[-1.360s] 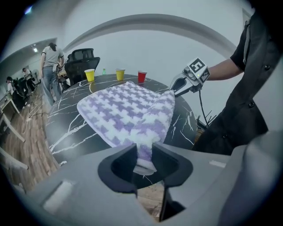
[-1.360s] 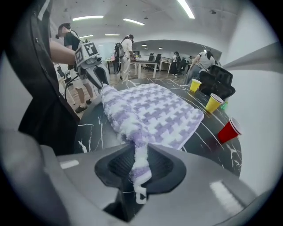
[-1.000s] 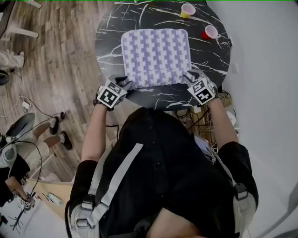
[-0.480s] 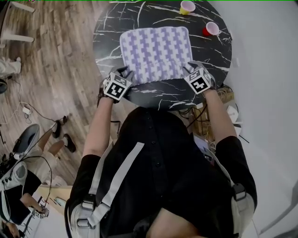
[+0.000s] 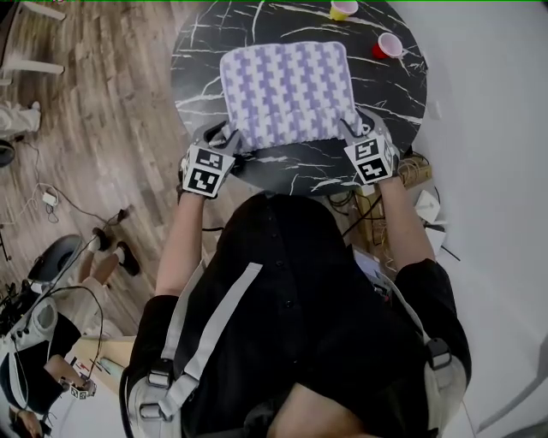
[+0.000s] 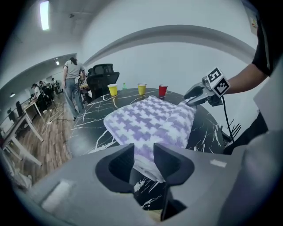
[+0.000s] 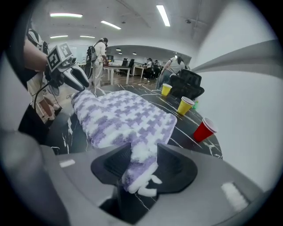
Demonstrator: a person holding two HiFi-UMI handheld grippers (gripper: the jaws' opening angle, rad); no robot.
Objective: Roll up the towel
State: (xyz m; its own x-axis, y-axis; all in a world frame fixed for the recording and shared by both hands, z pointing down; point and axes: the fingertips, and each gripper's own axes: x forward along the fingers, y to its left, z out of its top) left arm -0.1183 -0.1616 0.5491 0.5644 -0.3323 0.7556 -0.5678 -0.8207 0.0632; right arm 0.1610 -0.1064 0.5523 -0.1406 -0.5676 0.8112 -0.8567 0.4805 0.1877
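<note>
towel [image 5: 287, 90] near corners: behind left tool [image 5: 228, 139], right tool [image 5: 353, 130] | yellow cup [image 5: 343, 9]: top cut off

We record the towel [image 5: 287, 90] as thick terry cloth, nubby and matt, in a lilac-and-white check with a fluffy white edge. The table [image 5: 197, 68] top looks like black marble or a marble-look laminate with white veins; it is smooth with a soft sheen. The red cup [image 5: 387, 44] at two o'clock on it and the yellow cup [image 5: 344, 9] at one o'clock look like thin, glossy plastic. At nine o'clock of the table, the floor [image 5: 94, 103] shows matt, grey-brown wood-grain planks.
</note>
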